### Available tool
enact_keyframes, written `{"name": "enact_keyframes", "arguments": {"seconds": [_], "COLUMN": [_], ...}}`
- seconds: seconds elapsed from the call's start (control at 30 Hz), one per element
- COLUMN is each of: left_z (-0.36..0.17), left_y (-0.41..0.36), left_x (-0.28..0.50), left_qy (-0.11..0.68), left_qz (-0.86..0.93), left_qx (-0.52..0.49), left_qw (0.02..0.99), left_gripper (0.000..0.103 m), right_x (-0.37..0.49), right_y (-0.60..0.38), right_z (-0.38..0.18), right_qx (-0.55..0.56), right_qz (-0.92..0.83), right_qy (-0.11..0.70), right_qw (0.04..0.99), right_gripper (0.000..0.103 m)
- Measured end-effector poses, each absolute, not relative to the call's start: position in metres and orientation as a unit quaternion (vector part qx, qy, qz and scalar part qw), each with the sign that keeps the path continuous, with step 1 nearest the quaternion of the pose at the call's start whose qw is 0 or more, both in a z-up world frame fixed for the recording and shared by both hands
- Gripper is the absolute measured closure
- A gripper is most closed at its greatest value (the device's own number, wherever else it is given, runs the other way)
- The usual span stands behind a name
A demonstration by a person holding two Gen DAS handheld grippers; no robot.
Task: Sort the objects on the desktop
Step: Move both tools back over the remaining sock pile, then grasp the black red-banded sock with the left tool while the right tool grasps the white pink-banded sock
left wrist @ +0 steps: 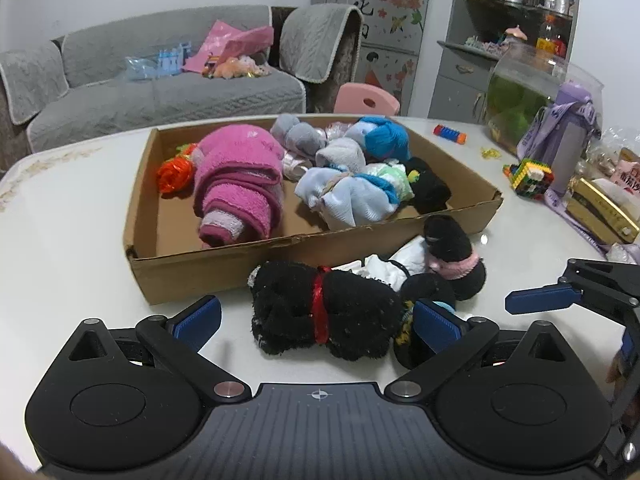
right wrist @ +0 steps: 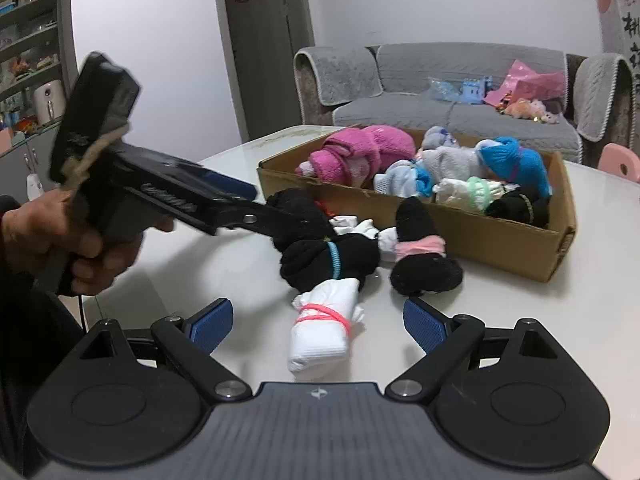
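Observation:
A black fuzzy sock bundle with a red band point(left wrist: 324, 314) lies on the white table between the open fingers of my left gripper point(left wrist: 316, 320). Behind it lie a white sock roll point(left wrist: 400, 264) and a black bundle with a pink band point(left wrist: 452, 252). In the right wrist view, my right gripper point(right wrist: 318, 320) is open around the white roll tied with a pink band point(right wrist: 324, 328). A black bundle with a blue band point(right wrist: 332, 258) and the pink-banded black bundle point(right wrist: 420, 252) lie just beyond it. The cardboard box point(left wrist: 224, 268) holds several rolled socks and a pink towel roll point(left wrist: 236, 184).
The left gripper's body and the hand holding it point(right wrist: 132, 188) reach in from the left in the right wrist view. A toy brick block point(left wrist: 530, 178), a purple bottle point(left wrist: 568, 140), a fish bowl point(left wrist: 528, 96) and snack packets stand at the table's right.

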State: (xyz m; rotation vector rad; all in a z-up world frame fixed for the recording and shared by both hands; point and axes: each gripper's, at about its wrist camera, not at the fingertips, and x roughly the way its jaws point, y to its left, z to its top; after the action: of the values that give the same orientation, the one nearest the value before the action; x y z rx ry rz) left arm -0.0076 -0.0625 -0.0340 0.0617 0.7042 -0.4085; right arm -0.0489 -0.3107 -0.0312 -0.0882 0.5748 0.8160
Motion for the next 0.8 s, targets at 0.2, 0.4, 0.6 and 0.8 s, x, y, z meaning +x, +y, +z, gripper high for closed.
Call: {"name": "enact_keyframes", "arguments": {"seconds": [0.2, 0.4, 0.6, 0.8], "left_z": [-0.043, -0.052, -0.055, -0.055], "left_y": [-0.063, -0.062, -0.071, -0.074], "left_x": [0.005, 0.014, 0.014, 0.015], "left_qy": [0.353, 0.365, 0.356, 0.355], "left_qz": [-0.202, -0.201, -0.199, -0.190], "left_qx": [0.014, 0.011, 0.034, 0.045], "left_qw": [0.914, 0.909, 0.913, 0.914], "left_gripper": [0.000, 0.000, 0.000, 0.000], "right_x": [-0.053, -0.057, -0.056, -0.054], "right_y": [-0.308, -0.305, -0.298, -0.300], "right_z": [-0.037, -0.040, -0.043, -0.044], "right_qx": [-0.039, -0.044, -0.055, -0.047], "right_qz": [0.388, 0.384, 0.378, 0.372], "right_qy": [0.279, 0.289, 0.302, 0.313], "right_qw": [0.877, 0.876, 0.874, 0.873], "right_gripper": [0.012, 0.014, 0.022, 0.025]}}
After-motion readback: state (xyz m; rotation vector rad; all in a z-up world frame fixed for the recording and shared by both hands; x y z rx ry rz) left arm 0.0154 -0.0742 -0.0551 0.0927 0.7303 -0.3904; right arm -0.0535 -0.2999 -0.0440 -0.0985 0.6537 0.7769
